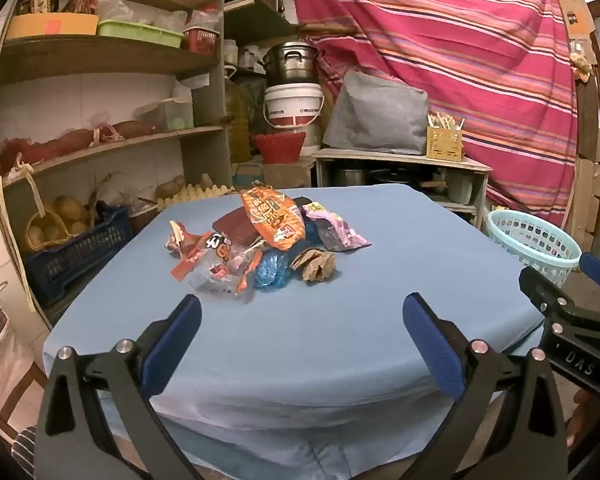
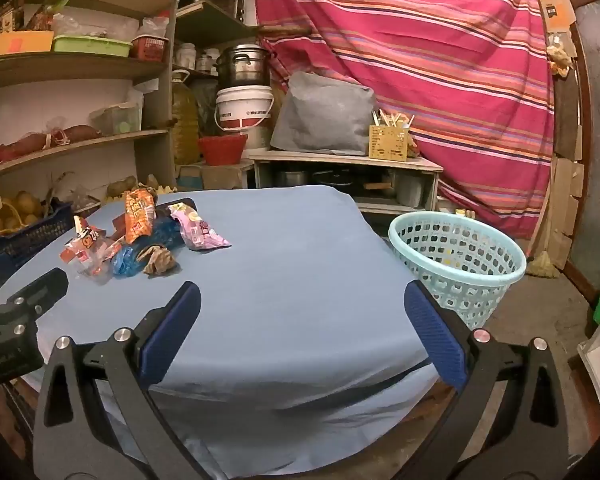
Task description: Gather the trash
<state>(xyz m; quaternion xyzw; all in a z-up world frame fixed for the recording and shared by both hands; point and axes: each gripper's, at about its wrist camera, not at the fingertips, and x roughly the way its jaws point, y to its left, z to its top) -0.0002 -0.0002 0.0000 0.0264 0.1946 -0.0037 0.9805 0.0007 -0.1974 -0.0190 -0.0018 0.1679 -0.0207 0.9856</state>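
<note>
Both grippers wide open, nothing between the jaws: left gripper (image 1: 302, 316), right gripper (image 2: 302, 304). Both hang over the near edge of the worktop (image 1: 380, 280), blue cloth over it, tips angled slightly down.

Trash pile (image 1: 268, 240) sits toward the far left part of the worktop, well apart from both grippers. Light blue basket (image 2: 456, 256) on the floor just off the right edge, prob the target bin.

Count, as far as visible:
- 1 orange snack bag (image 1: 274, 216), on top
- 1 pink wrapper (image 1: 340, 232), right side of pile
- 1 crumpled brown paper (image 1: 314, 266), near side
- 1 blue crinkled plastic piece (image 1: 270, 272)
- 1 dark red pack under the orange bag
- red/clear wrapper scraps at left, overlapping, can't count exactly

Handling, my guess: all light, soft, crinkly film. Slippery, collapses under the pads, nothing fragile. Pinch a raised fold or loose edge, not a flat face. Brown paper wad = easiest 1st grab, bulky and free at the near side. Scraps may drag neighbours along.
</note>
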